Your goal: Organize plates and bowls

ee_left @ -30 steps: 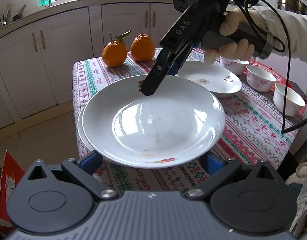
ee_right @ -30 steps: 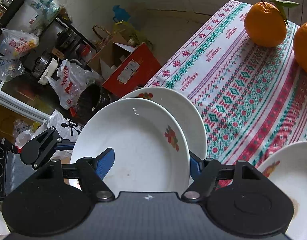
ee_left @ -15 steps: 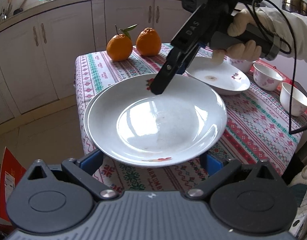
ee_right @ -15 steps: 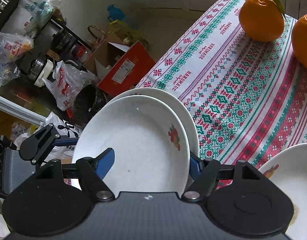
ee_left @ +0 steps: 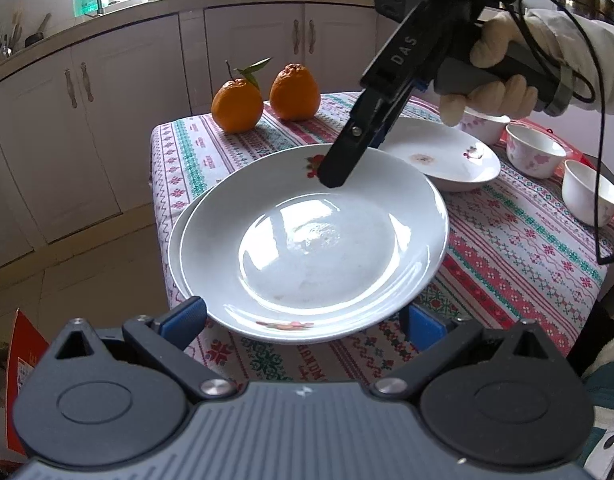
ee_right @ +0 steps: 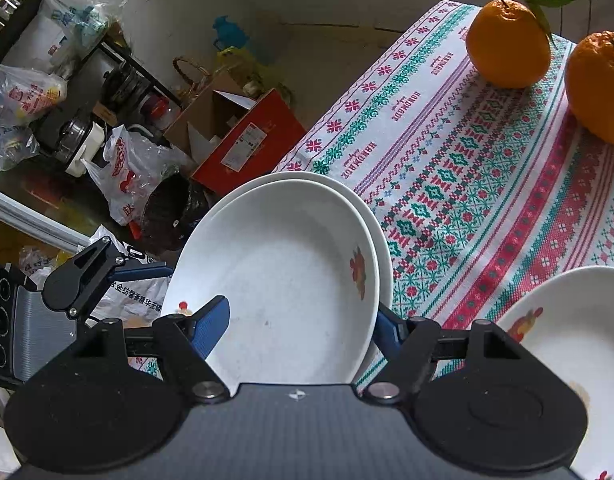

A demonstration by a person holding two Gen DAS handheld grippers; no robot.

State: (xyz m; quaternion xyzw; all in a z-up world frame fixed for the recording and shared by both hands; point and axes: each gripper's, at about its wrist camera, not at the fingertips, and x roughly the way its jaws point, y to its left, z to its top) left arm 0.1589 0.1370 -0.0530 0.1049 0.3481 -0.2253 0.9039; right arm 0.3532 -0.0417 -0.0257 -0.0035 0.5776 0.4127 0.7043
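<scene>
Two white flower-print plates are stacked at the table's near left corner. The top plate [ee_left: 307, 240] [ee_right: 283, 280] lies slightly off-centre on the lower plate [ee_left: 174, 240] [ee_right: 295, 181]. My right gripper [ee_left: 335, 174] [ee_right: 299, 326] is shut over the top plate's far rim. One finger lies inside by the flower, and the other is behind the rim. My left gripper [ee_left: 303, 320] [ee_right: 147, 271] stands wide open at the near rim, which hides its fingertips. A third plate [ee_left: 439, 156] [ee_right: 567, 340] rests further back.
Three small bowls [ee_left: 533, 152] stand at the right on the patterned tablecloth [ee_left: 507, 248]. Two oranges [ee_left: 237, 106] [ee_right: 507, 44] sit at the far end. The stack overhangs the table edge. Below it on the floor are a red box [ee_right: 247, 144] and plastic bags.
The top plate has slid slightly further over the lower one in the right gripper, so less of the lower rim shows. The left gripper has stayed put.
</scene>
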